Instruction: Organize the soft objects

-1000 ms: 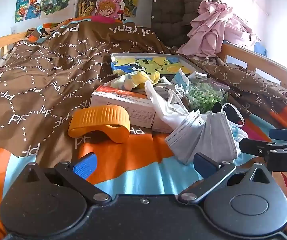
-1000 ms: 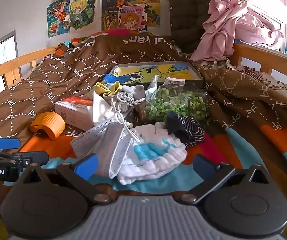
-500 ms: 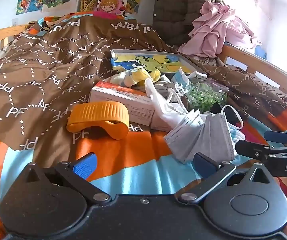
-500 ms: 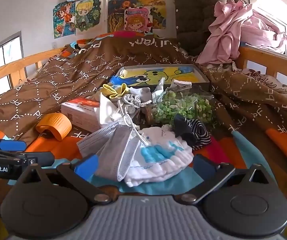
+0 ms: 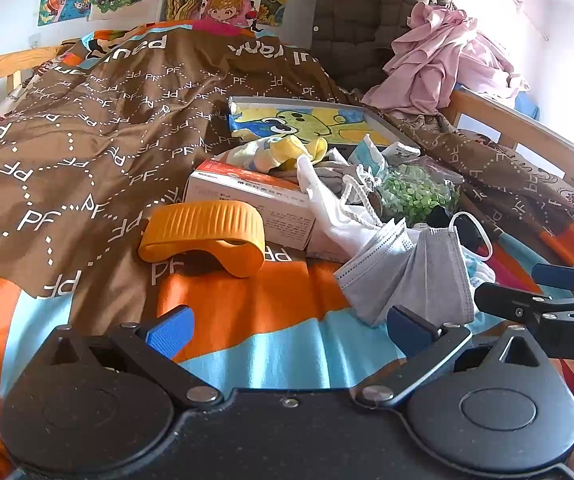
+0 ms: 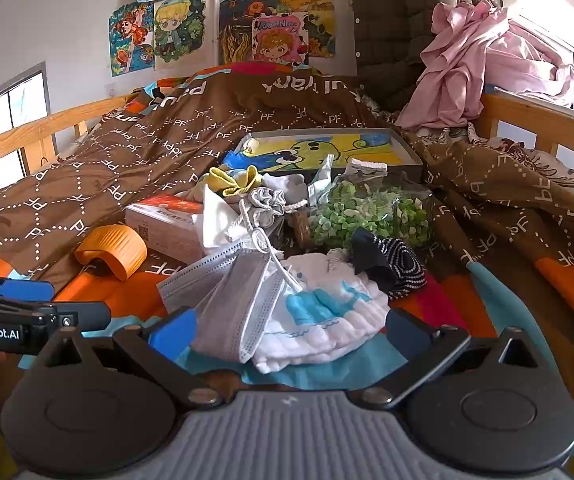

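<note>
A heap of soft things lies on the bed: a grey face mask (image 5: 415, 268) (image 6: 239, 300), a white towel with a blue whale (image 6: 327, 312), a white glove (image 5: 335, 208), yellow socks (image 6: 235, 180) and a dark striped sock (image 6: 391, 260). My left gripper (image 5: 287, 330) is open just short of the mask, its fingers over bare sheet. My right gripper (image 6: 291, 328) is open too, its fingers flanking the near edge of the mask and towel. Each gripper shows at the side of the other's view.
An orange ribbed plastic piece (image 5: 207, 236) lies left of a white and red carton (image 5: 251, 196). A bag of green pieces (image 6: 367, 216) and a picture tray (image 6: 327, 148) sit behind the heap. Wooden bed rails (image 6: 527, 116) run along both sides; pink clothes (image 6: 487, 60) hang at the right.
Both grippers have crept a little forward toward the heap and tilted slightly, so the pile looks nearer. Nothing has been grasped or moved.
</note>
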